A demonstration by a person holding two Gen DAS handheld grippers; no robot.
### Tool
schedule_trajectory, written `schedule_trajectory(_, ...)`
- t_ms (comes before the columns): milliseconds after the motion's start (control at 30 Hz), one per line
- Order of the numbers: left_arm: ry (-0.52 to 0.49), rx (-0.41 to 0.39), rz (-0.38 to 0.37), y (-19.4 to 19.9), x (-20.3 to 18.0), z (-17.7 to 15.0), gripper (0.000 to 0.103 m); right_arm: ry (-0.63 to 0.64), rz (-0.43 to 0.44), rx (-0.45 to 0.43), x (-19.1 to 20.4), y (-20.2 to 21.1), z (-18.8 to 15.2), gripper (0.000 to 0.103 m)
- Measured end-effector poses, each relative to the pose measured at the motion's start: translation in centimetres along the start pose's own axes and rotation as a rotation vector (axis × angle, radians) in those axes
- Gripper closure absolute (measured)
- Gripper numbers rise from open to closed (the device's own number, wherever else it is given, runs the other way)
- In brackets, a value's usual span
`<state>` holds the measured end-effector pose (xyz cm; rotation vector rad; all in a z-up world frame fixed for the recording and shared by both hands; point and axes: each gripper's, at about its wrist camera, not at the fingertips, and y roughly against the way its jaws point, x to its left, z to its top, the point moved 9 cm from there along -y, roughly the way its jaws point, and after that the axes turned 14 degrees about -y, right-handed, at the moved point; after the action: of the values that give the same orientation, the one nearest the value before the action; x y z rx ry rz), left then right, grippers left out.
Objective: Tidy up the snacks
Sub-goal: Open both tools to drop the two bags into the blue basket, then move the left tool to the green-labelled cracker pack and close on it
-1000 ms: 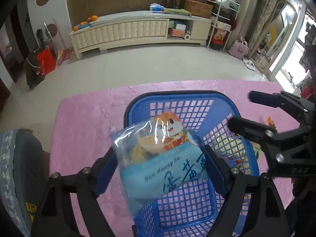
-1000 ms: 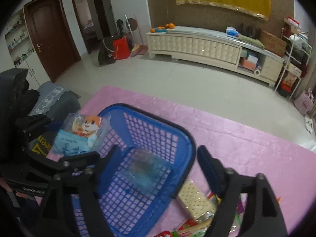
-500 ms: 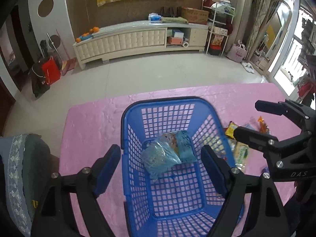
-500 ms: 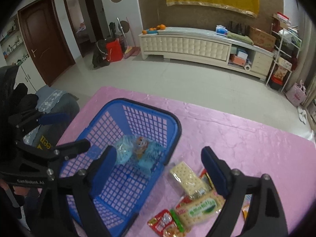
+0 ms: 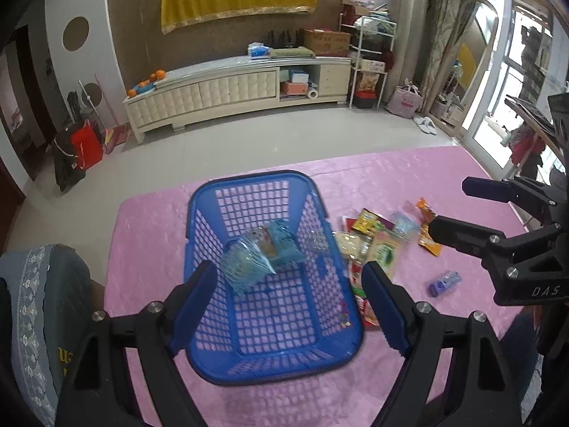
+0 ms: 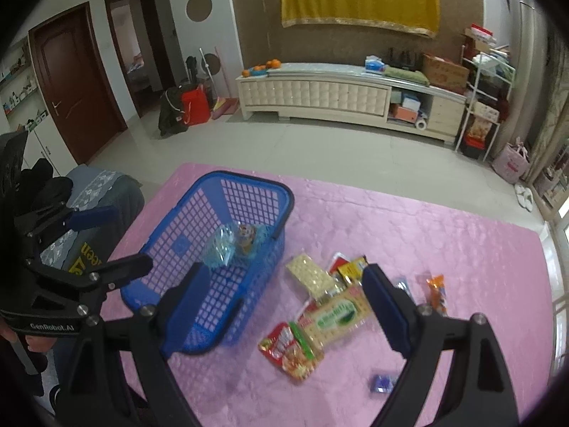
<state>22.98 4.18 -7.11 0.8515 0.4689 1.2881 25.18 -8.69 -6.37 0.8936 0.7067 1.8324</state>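
Note:
A blue plastic basket stands on the pink table cloth. A light-blue snack bag lies inside it. My left gripper is open and empty, raised above the basket's near side; it also shows at the left of the right wrist view. My right gripper is open and empty, above the loose snacks right of the basket: a cracker pack, a green-label pack, a red bag, an orange packet and a small purple item.
A padded chair stands at the table's left edge. Beyond the table are bare floor, a long cream cabinet, a red bag and a metal shelf rack. The right gripper shows at the right of the left wrist view.
My left gripper opened and dropped the light-blue snack bag into the basket, then drew back and up. My right gripper also drew back, bringing the loose snacks into view.

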Motion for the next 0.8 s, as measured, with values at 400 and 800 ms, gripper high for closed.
schedule_trajectory(400,-0.074,-0.007,-0.048,0.2,-7.6,-0.1,0.02,-0.072,-0.045,0.006,-5.4,3.6,-4.2,0.013)
schedule_trajectory(800,-0.122,0.035,-0.102,-3.4,-14.0,0.5,0.02,-0.13,-0.079,0.03,-11.5,4.2,-6.6,0.013)
